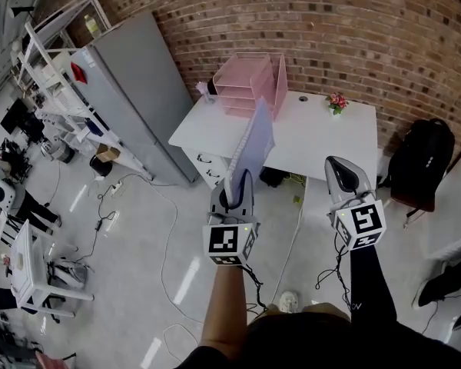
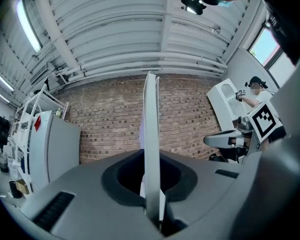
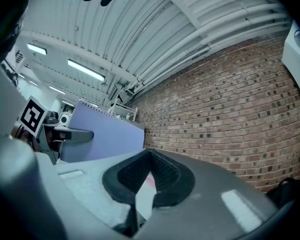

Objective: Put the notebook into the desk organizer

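Note:
My left gripper (image 1: 232,197) is shut on the lower edge of a lavender spiral notebook (image 1: 254,146), which it holds upright in the air in front of the white desk (image 1: 320,138). In the left gripper view the notebook (image 2: 151,129) shows edge-on, clamped between the jaws. The pink desk organizer (image 1: 252,83) stands at the desk's back left, beyond the notebook. My right gripper (image 1: 343,177) hovers to the right at the same height, shut and holding nothing. From the right gripper view the notebook (image 3: 103,135) and the left gripper (image 3: 70,134) lie to the left.
A small pot of pink flowers (image 1: 337,102) stands on the desk near the brick wall. A black backpack (image 1: 421,162) rests on the floor right of the desk. A grey cabinet (image 1: 131,91) and white shelving (image 1: 58,75) stand to the left. Cables (image 1: 165,229) trail over the floor.

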{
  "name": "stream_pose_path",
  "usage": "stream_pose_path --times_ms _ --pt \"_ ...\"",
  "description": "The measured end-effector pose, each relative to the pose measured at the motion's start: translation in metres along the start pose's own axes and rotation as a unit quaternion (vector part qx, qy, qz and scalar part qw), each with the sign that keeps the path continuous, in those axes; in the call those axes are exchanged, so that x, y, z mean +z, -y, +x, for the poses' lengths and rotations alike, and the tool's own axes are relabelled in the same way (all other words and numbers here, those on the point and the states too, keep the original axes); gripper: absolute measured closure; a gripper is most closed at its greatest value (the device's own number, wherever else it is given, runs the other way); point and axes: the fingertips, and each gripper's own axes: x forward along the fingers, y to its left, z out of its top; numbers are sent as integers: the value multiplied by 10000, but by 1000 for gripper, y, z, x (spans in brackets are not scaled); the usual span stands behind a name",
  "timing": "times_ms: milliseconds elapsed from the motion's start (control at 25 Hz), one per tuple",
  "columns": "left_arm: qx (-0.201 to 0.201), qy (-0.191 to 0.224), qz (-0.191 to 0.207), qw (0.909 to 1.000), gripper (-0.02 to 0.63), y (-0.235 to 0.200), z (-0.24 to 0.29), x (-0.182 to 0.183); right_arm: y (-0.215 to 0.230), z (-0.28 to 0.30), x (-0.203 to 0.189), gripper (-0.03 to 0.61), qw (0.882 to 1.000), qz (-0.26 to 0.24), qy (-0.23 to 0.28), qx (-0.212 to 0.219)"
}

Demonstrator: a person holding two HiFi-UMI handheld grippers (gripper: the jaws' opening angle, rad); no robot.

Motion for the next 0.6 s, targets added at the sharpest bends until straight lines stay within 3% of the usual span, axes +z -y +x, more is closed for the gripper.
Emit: stream_pose_path --times_ms 600 --pt "-178 -19 -28 9998 578 -37 47 -15 9 55 -14 578 9998 -14 -67 -164"
